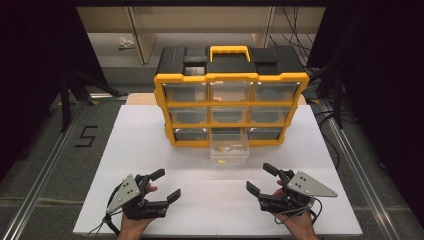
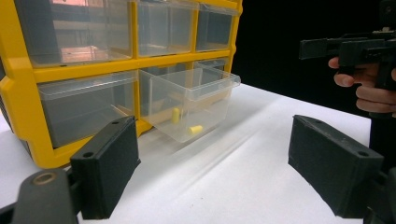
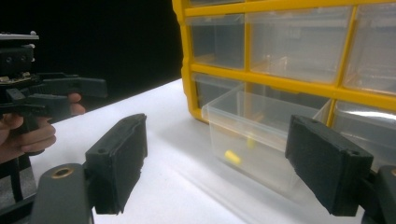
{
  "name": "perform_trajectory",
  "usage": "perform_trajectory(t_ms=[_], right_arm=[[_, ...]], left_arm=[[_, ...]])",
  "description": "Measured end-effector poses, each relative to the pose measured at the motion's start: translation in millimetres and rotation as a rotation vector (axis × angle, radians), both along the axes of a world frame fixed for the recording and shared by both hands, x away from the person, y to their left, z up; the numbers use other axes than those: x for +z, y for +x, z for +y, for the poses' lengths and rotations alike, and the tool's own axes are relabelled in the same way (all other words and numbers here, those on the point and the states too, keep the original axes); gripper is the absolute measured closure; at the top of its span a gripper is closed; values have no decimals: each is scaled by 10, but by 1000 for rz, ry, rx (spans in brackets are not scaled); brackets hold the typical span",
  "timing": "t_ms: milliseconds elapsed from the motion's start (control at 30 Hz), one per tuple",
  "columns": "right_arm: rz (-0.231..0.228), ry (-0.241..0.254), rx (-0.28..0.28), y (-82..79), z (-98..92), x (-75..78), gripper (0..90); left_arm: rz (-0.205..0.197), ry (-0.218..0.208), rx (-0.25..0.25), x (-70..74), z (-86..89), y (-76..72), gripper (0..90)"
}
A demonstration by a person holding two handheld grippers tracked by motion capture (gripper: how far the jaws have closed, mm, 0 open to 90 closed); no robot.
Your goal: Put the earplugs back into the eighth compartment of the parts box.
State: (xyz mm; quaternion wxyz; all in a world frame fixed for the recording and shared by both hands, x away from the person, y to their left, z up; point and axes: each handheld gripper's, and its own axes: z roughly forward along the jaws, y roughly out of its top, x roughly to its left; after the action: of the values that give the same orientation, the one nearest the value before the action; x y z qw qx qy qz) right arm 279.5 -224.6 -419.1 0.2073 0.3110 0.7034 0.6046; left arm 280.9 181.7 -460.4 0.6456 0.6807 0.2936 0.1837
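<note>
Yellow-and-black organizer (image 1: 230,80), clear drawer (image 1: 229,152) with yellow pieces (image 2: 196,129), white table (image 1: 150,150)

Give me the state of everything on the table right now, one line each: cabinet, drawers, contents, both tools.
Drawer cabinet: upright on the white table.
Bottom middle drawer: pulled out, open.
Other drawers: pushed in.
Yellow pieces: lying loose inside the open drawer.
Left tool: open, holding nothing.
Right tool: open, holding nothing.

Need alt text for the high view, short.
A yellow-and-black drawer organizer stands on a white table, its bottom middle clear drawer pulled out with small yellow pieces inside. In front, the left gripper and right gripper rest open, holding nothing.
</note>
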Motion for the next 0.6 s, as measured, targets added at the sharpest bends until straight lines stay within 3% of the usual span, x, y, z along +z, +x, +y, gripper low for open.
perform_trajectory(t_ms=[600], right_arm=[[11,0,-24,-116,-55,-93,216]], left_arm=[[1,0,-1,-2,3,-6,159]])
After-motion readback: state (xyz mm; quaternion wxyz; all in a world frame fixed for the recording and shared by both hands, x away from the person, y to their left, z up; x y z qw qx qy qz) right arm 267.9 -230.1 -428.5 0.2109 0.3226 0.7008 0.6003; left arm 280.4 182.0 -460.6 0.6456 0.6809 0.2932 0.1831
